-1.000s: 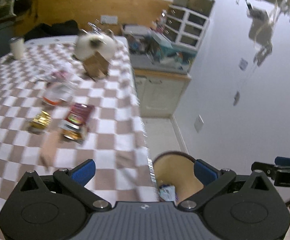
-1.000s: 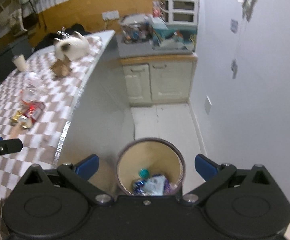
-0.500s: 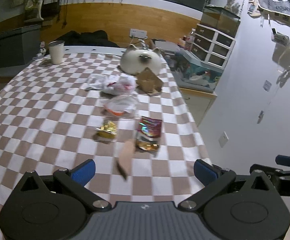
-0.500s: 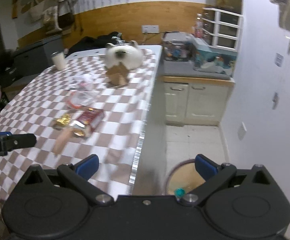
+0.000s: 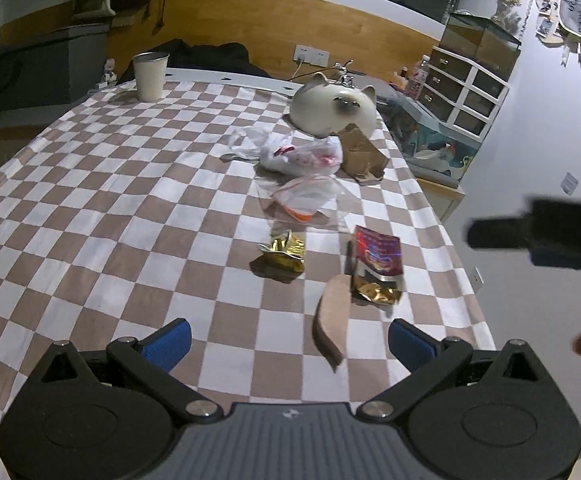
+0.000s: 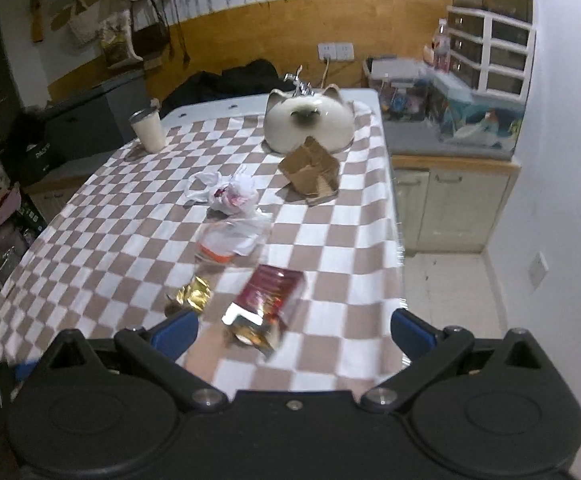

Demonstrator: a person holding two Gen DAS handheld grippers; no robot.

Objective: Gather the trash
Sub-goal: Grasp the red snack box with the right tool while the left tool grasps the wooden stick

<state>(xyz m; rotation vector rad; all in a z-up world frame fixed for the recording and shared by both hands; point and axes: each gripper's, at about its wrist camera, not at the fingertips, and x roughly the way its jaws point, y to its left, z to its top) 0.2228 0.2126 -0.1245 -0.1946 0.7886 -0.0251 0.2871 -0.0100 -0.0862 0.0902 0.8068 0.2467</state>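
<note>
Above red wrapper (image 6: 268, 300) — right gripper (image 6: 293, 330) (spread wide).

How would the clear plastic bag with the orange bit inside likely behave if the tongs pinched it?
The clear plastic bag looks thin and crumpled, so it would probably be floppy and sag from the pinch. It seems nearly empty, hence likely very light. Its glossy film may slip unless gripped at a fold. Both tongs, left and right, stand open.

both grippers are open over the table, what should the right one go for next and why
Probably ease the right gripper down onto the red snack packet. It lies nearest, roughly centred between the open, empty jaws, with the gold wrapper off to the left.
</note>
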